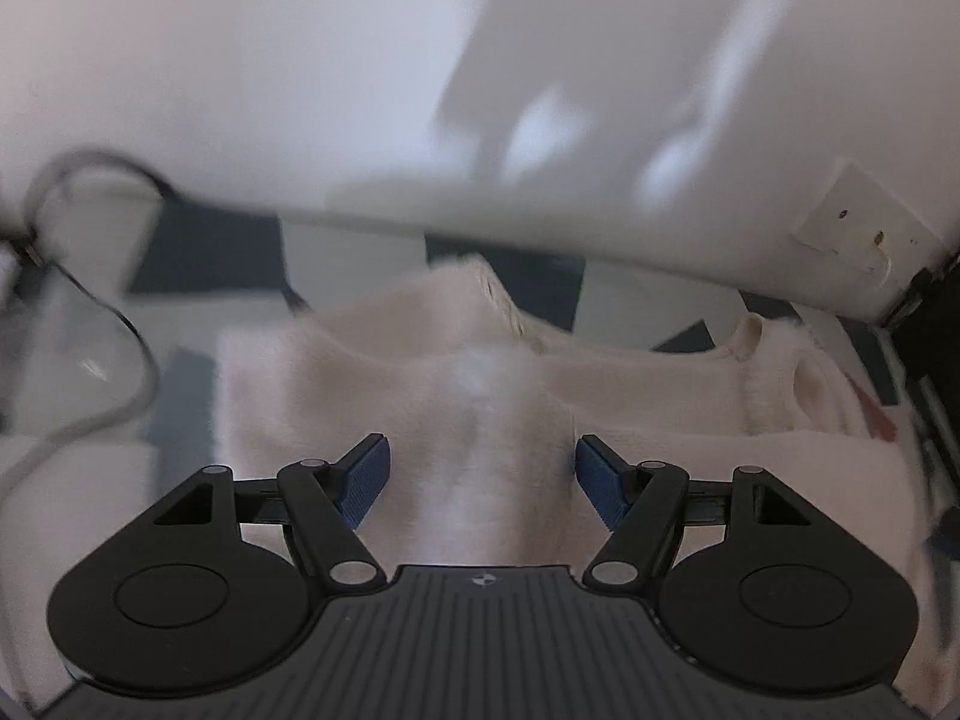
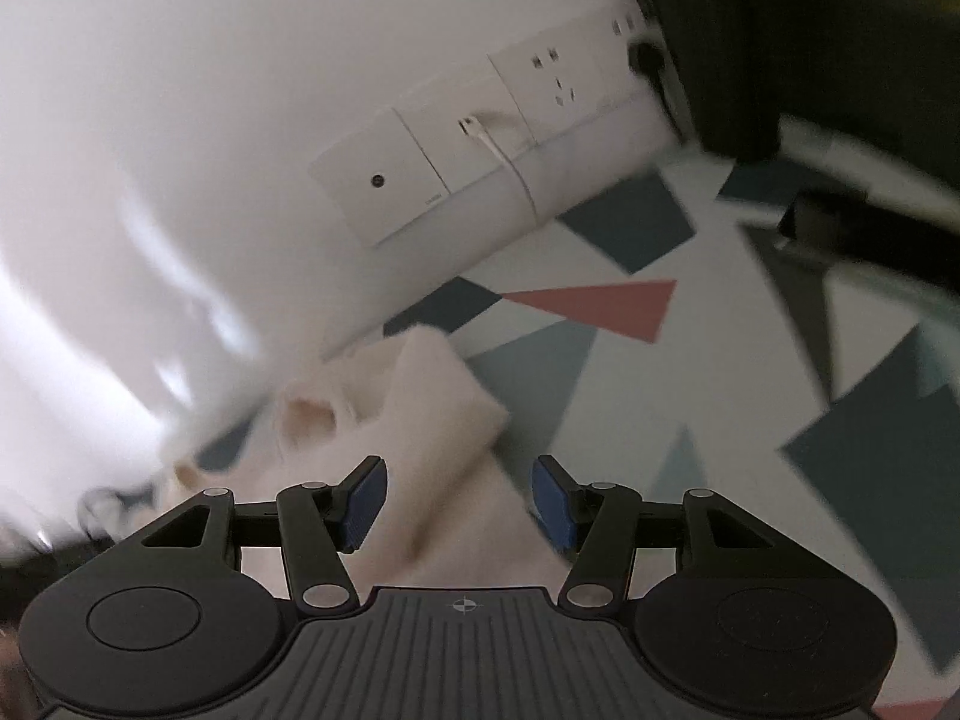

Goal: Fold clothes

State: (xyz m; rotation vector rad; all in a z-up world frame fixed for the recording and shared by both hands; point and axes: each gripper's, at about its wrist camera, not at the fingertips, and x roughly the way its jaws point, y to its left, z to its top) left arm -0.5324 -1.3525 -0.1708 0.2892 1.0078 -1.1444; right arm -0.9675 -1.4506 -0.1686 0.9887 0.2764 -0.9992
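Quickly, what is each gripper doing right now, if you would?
Left gripper: open, over the pink garment, holding nothing.
Right gripper: open, holding nothing.

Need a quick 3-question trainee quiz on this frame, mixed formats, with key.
1. True or false: the left gripper is shut on the pale pink garment.
2. What lies under the garment in the right wrist view? A) bare wood B) geometric-patterned cloth C) a tray
3. Fill in: the wall plates behind the right gripper have a white ____ plugged in.

Key: 1 false, both grippers are open; 2 B; 3 cable.
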